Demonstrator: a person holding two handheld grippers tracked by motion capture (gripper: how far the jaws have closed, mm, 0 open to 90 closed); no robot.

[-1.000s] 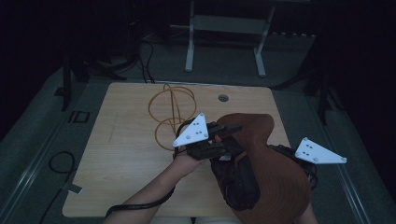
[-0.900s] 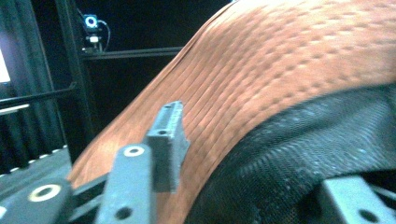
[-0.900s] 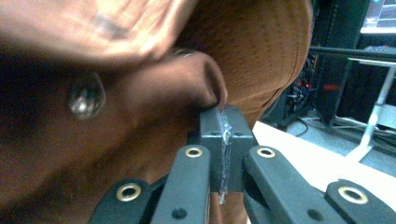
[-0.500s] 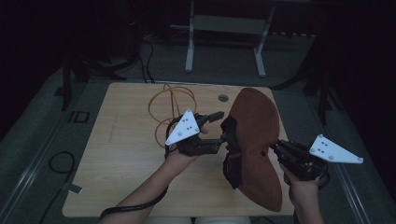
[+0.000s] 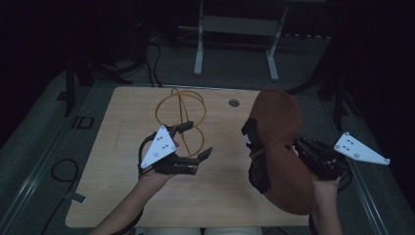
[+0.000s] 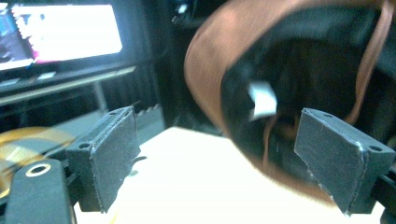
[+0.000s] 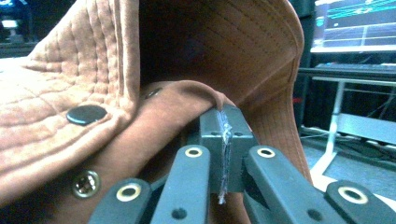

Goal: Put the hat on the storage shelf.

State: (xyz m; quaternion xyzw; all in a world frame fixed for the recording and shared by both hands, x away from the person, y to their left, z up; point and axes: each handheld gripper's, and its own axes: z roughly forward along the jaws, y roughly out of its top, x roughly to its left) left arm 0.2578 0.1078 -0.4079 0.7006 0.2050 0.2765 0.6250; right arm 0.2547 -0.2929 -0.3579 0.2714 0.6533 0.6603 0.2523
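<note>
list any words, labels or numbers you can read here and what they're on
"ID": on the floor mat left of the table, roughly legible.
White tag inside the brown hat: blank or too blurred to read.
Screens in the two gripper views: text too blurred to read.

Dim, underexposed high view with dark surroundings; both gripper views brighter, softly blurred.
</note>
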